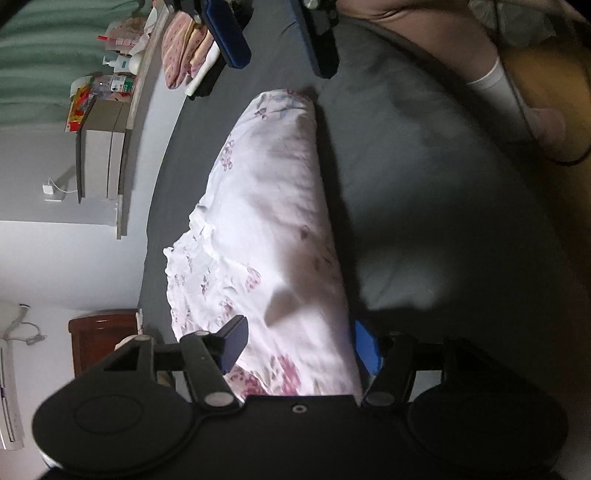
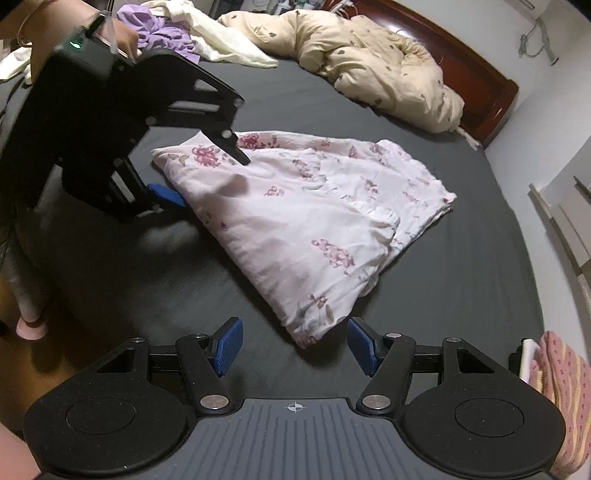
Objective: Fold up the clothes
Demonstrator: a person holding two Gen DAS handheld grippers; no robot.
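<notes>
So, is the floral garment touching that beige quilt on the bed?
Apart. The right wrist view shows a wide strip of bare dark sheet between the floral garment and the beige quilt.

A home bedroom is shown: a bed covered in dark sheeting, a rumpled quilt, a wooden headboard and piled clothes.
</notes>
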